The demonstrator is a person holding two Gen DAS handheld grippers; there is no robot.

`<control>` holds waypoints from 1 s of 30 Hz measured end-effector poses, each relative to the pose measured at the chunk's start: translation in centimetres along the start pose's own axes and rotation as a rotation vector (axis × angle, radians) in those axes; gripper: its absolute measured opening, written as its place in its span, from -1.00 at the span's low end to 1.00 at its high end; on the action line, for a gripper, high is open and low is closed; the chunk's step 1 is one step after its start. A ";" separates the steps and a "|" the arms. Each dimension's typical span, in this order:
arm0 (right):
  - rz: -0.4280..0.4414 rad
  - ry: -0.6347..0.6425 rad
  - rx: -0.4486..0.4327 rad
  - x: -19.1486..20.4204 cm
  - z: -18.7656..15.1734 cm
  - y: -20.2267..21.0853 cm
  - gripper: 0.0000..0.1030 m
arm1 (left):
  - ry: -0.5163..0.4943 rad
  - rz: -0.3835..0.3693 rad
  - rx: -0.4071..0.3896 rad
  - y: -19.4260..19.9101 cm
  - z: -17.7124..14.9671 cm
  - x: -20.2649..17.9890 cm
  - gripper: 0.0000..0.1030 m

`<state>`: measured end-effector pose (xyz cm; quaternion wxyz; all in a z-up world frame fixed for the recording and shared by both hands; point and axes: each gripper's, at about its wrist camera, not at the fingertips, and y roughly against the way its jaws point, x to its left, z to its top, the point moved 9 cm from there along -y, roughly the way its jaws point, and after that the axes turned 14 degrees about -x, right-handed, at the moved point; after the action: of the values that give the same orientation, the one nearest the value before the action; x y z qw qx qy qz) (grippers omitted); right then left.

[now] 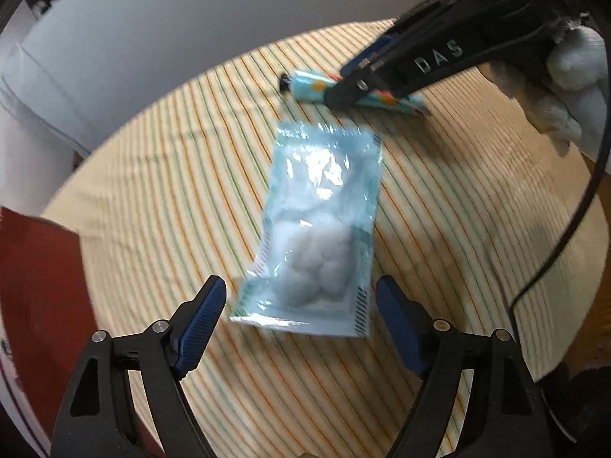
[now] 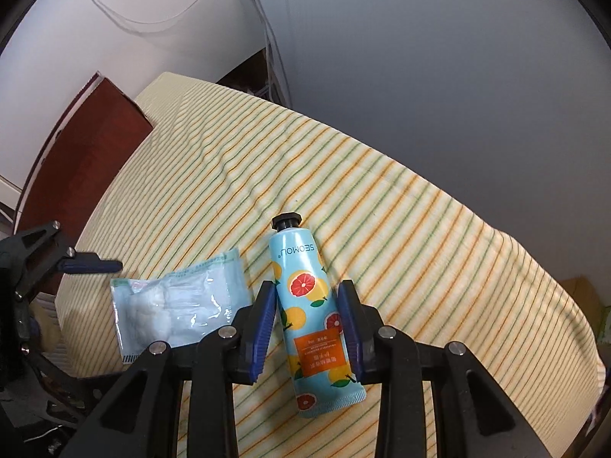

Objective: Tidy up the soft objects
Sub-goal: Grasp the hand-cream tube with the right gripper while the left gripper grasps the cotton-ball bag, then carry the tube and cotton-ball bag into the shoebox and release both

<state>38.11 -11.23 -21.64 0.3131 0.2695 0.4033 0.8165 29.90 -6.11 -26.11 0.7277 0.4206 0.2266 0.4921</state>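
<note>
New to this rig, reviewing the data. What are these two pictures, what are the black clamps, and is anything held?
No robot arm here: a person carries a two-finger gripper in each hand, with a fisheye camera looking along its fingers. One picture is from the left gripper, whose jaws are wide open above a clear bag of cotton balls. The other is from the right gripper, whose blue pads sit closely either side of a fruit-print hand cream tube; whether they press on it I cannot tell. Both items lie on a striped cloth.
</note>
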 end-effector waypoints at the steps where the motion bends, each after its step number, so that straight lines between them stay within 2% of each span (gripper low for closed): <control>1: -0.004 0.001 0.001 -0.1 -0.1 0.1 -0.41 | -0.003 0.003 -0.002 0.1 0.0 -0.2 0.57; 4: -0.013 0.002 0.004 -0.2 -0.4 0.6 -0.42 | -0.012 0.010 0.006 -0.6 0.9 -1.0 0.57; 6: -0.015 -0.004 0.004 0.0 -0.5 0.5 -0.41 | -0.013 0.013 0.019 -0.6 1.2 -1.4 0.65; 10: -0.023 -0.009 0.003 0.1 -0.7 0.5 -0.41 | 0.037 0.001 0.005 -1.5 2.1 -1.2 0.70; 12: -0.029 -0.007 0.003 0.1 -0.8 0.5 -0.41 | 0.064 -0.016 -0.009 -2.0 2.2 -0.6 0.56; 14: -0.038 0.001 0.004 0.2 -0.9 0.5 -0.41 | 0.100 -0.061 -0.018 -1.7 1.7 -0.8 0.19; 16: -0.045 0.003 0.005 0.4 -0.9 0.2 -0.42 | 0.108 -0.056 -0.028 -1.7 1.3 -0.3 0.08; 22: -0.075 0.021 -0.001 1.1 -1.2 0.0 -0.43 | 0.170 -0.039 -0.059 -0.9 0.2 0.8 -0.09; 25: -0.086 0.013 -0.011 1.6 -1.4 -0.2 -0.44 | 0.196 -0.026 -0.082 1.0 -0.2 0.9 -0.22; 30: -0.095 -0.006 -0.030 1.6 -1.9 0.1 -0.45 | 0.230 -0.027 -0.097 1.7 -0.6 2.5 -0.26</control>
<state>35.66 -11.04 -22.23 0.3568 0.2477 0.4024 0.8059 29.57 -3.34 -24.76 0.7231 0.3224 0.2902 0.5376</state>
